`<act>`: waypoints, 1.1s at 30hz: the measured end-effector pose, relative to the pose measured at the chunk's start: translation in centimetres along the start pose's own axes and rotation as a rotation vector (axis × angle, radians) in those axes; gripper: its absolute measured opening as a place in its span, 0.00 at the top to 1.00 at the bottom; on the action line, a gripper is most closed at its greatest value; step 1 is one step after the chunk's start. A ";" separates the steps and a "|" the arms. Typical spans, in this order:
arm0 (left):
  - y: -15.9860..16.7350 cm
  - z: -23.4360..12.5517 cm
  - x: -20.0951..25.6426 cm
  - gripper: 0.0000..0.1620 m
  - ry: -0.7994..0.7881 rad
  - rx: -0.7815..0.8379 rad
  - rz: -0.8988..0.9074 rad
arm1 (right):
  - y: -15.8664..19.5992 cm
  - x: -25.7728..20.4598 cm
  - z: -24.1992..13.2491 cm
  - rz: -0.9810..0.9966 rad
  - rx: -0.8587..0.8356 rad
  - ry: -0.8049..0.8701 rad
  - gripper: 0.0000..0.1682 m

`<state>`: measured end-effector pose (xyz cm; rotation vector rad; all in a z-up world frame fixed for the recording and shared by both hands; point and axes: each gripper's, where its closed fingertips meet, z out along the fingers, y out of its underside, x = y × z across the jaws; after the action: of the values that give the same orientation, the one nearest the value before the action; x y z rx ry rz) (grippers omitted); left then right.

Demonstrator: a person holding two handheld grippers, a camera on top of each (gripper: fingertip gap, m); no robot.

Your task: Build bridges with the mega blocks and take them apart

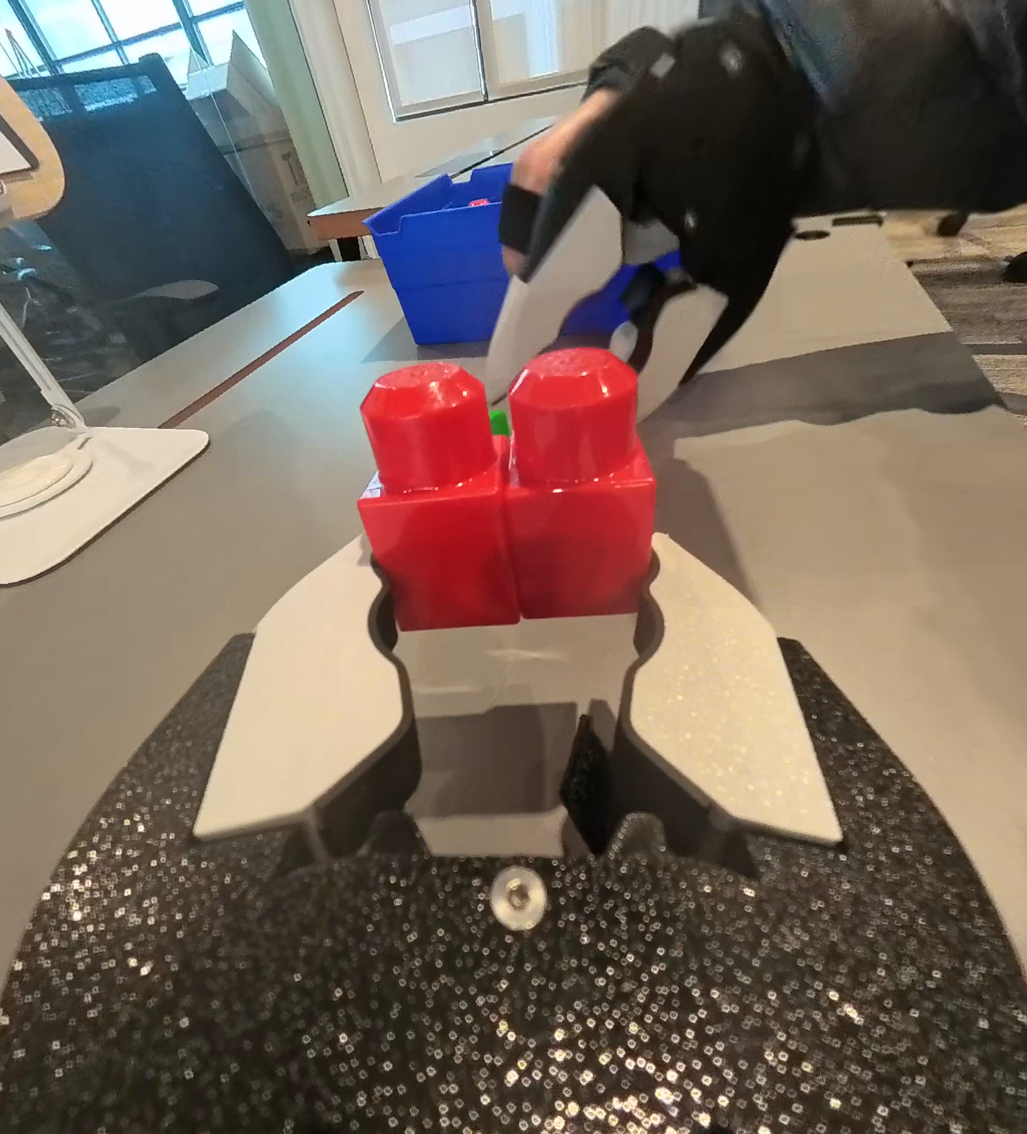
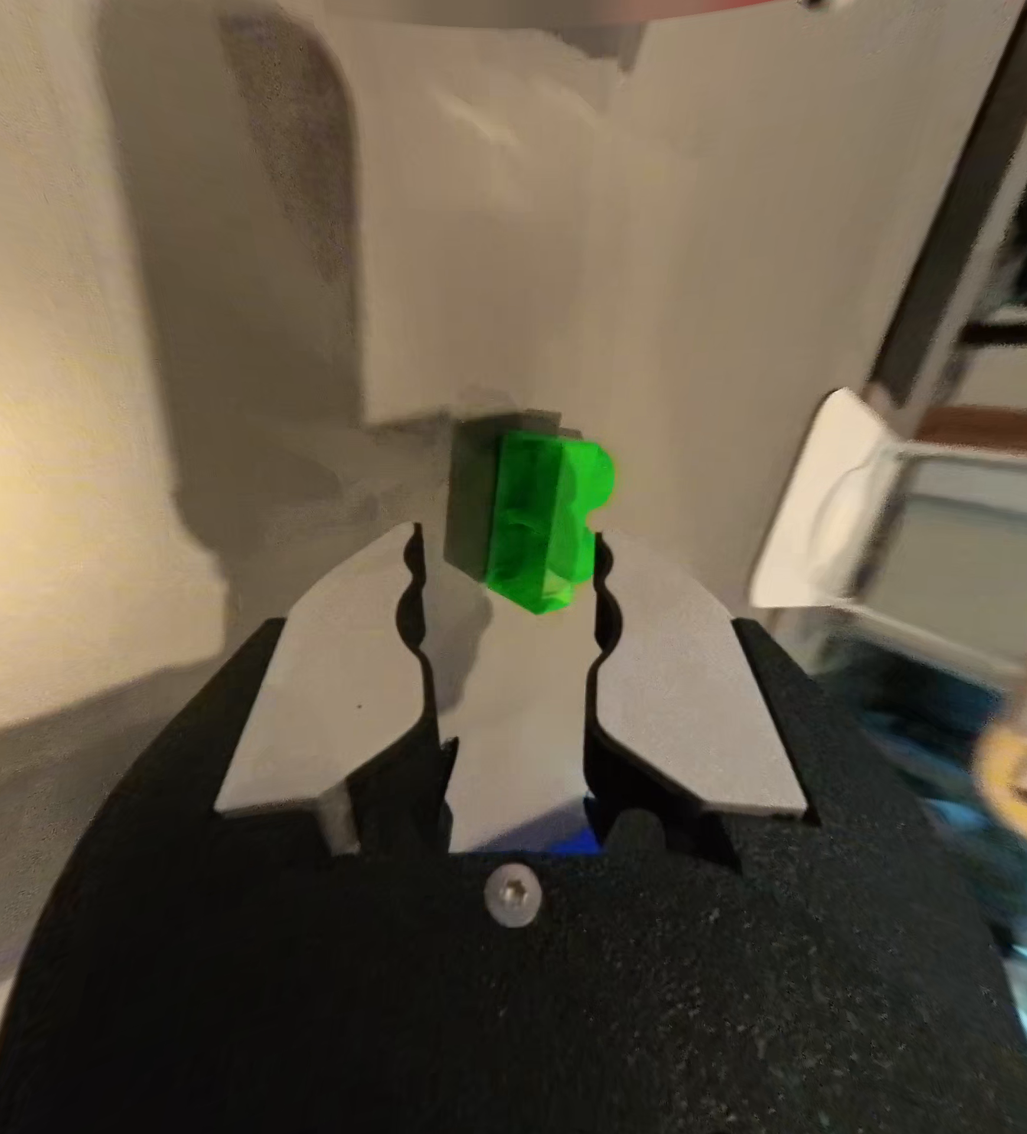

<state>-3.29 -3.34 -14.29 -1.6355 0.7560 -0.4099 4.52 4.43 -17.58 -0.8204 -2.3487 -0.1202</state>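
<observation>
My left gripper (image 1: 514, 570) is shut on two red one-stud blocks (image 1: 507, 534) that stand side by side, studs up, low over the grey table (image 1: 805, 552). A small green block (image 1: 498, 422) peeks out just behind them. My right gripper (image 1: 581, 343), held by a black-gloved hand, points down behind the red blocks with its jaws open. In the right wrist view the green block (image 2: 544, 528) lies on the table just beyond the open right gripper (image 2: 507, 540), close to the right fingertip (image 2: 606, 552). That view is blurred.
A blue bin (image 1: 443, 264) holding blocks stands at the back of the table. A white stand base (image 1: 69, 485) sits at the left; it also shows in the right wrist view (image 2: 830, 503). The table edge runs along the right, with chairs beyond.
</observation>
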 end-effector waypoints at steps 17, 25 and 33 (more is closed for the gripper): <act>0.1 0.1 0.3 0.53 0.011 -0.008 0.021 | 4.5 3.4 4.4 1.325 -0.183 -0.690 0.76; 0.1 0.1 0.4 0.53 0.014 -0.011 0.030 | 3.1 2.8 3.8 1.357 -0.278 -0.832 0.72; 0.2 0.1 0.5 0.53 0.015 -0.017 0.046 | 2.1 0.8 3.8 1.378 -0.310 -0.917 0.82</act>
<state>-2.86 -3.60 -14.60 -1.6292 0.8094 -0.3845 3.21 7.55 -20.36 -2.8726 -1.8601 0.5939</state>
